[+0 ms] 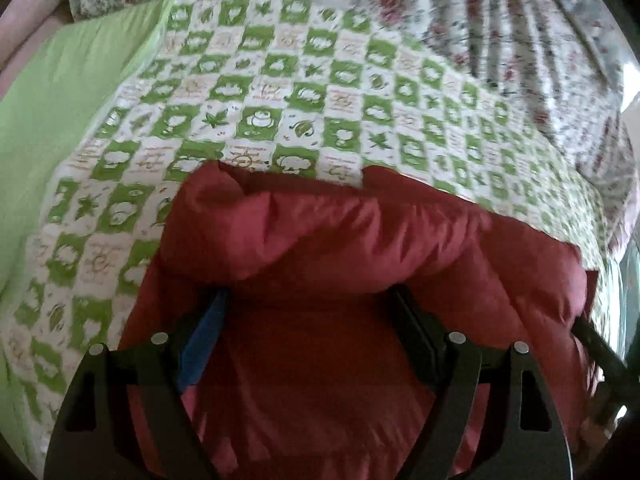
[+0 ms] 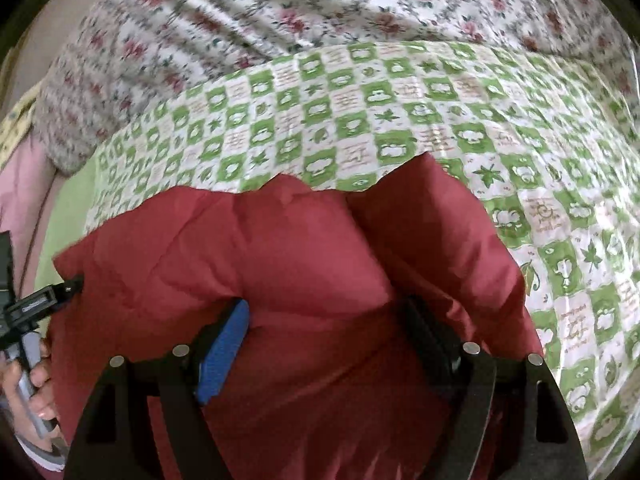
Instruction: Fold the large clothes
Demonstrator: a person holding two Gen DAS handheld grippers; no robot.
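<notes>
While both my tongs are buried in the red padded garment (image 1: 332,240), this is how I read things.

Step in hand: a carry or fold-over, I judge; a thick bundle of the garment bulges over both pairs of fingers, above the bed.
Left tongs (image 1: 310,300): fingers set wide, with red fabric filling the whole gap and swelling over the tips; I take it as a grip on a fat fold, though the tips themselves are hidden.
Right tongs (image 2: 326,308): the same picture, a blue pad (image 2: 222,354) on one finger and a dark one opposite, red fabric packed between and draped over the ends.
Garment: bunched at the near edge of the checked quilt (image 1: 280,92); whether its lower part rests on the quilt, I cannot tell.
Other gripper: from the right wrist I see my left hand (image 2: 34,384) on its handle just beside the garment's left edge, so the two grips sit near each other along one hem.
Next move: I judge it calls for bringing both grips forward together, level, laying the bundle flat on the quilt, and only then letting go; puffy fill will spring back, so it wants pressing.
Surface: a soft green-and-white checked quilt, lightly wrinkled, with a plain green sheet (image 1: 52,100) at its left side.
Room: a floral bedcover (image 2: 280,12) heaped along the far side; a pink wall or headboard at the left edge.
</notes>
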